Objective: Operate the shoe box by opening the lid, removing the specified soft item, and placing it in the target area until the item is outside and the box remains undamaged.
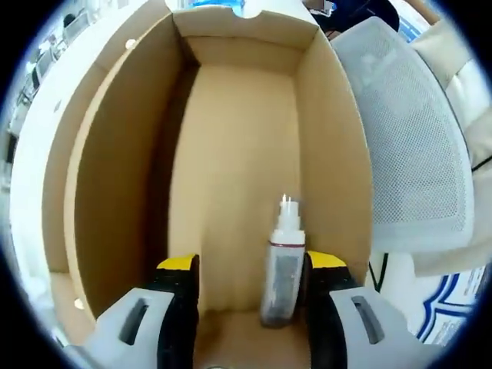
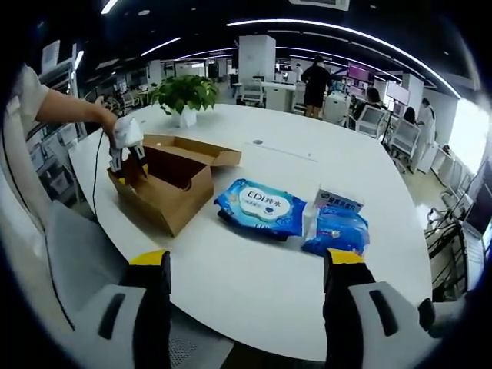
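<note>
Open shoe box point(image 2: 171, 187) on white table point(image 2: 307, 165); left tongs point(image 2: 125, 163) inside; blue wipes pack point(image 2: 260, 206) beside.

One cardboard shoe box point(image 2: 173, 187) stands open on one white round table point(image 2: 323, 165). Inside it, in the left gripper view, lies one small white bottle point(image 1: 283, 265). Beside the box lie two blue soft packs: one large wipes pack point(image 2: 260, 206) and one smaller blue pack point(image 2: 337, 232). One small white-and-blue carton point(image 2: 338, 201) sits just behind the smaller pack. One potted plant point(image 2: 184, 95) stands at the far side of the table. Two grippers are in use: the left gripper point(image 2: 125, 157) at the box and the right gripper point(image 2: 246, 265). Two mesh-backed chairs are visible, one point(image 1: 407, 146) next to the box and one point(image 2: 81, 265) at the table's near edge. At least three people stand or sit farther off in the room.
</note>
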### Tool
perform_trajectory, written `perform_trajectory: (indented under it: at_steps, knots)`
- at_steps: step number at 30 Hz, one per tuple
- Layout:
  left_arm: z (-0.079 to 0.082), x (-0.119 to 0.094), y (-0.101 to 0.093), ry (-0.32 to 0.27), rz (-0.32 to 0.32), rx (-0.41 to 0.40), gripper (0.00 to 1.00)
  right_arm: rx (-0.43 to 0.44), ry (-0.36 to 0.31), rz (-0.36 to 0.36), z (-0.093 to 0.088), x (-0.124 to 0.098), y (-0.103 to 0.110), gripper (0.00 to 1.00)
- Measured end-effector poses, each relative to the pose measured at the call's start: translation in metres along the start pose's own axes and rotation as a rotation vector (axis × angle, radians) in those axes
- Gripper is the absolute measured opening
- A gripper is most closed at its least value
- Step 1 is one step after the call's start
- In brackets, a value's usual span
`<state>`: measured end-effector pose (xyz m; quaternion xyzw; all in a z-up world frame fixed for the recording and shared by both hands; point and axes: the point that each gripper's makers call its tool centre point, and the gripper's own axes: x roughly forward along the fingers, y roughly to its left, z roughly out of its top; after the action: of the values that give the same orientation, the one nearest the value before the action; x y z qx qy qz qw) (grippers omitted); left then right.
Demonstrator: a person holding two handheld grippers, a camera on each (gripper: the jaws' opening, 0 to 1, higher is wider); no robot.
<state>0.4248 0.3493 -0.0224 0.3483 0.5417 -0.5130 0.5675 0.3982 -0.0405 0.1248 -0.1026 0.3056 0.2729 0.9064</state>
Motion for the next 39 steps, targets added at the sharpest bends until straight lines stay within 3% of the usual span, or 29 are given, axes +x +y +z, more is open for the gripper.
perform_trajectory:
  at_steps: [7, 11, 18, 24, 32, 34, 39]
  knots:
    - [-0.003, 0.0, 0.005, -0.013, 0.025, -0.007, 0.47, 0.0, -0.003, -0.01, 0.001, -0.001, -0.004, 0.76]
    - [-0.006, 0.001, 0.007, -0.013, 0.031, -0.011, 0.4, 0.002, -0.003, -0.015, 0.001, -0.001, -0.006, 0.74]
    - [-0.012, 0.008, -0.003, 0.004, 0.013, 0.005, 0.29, 0.001, -0.008, -0.012, 0.001, 0.001, -0.002, 0.73]
    - [-0.013, 0.008, 0.0, 0.01, 0.045, 0.018, 0.27, 0.01, -0.021, 0.001, 0.002, 0.002, 0.001, 0.73]
    - [-0.005, 0.002, 0.003, -0.003, 0.113, 0.018, 0.21, 0.015, -0.051, -0.006, 0.007, -0.004, 0.001, 0.72]
    - [0.005, -0.001, 0.004, -0.02, 0.152, -0.003, 0.21, 0.015, -0.066, -0.012, 0.011, -0.008, 0.001, 0.72]
    - [0.018, -0.011, 0.001, -0.041, 0.174, -0.04, 0.18, 0.023, -0.133, -0.037, 0.021, -0.021, -0.002, 0.71]
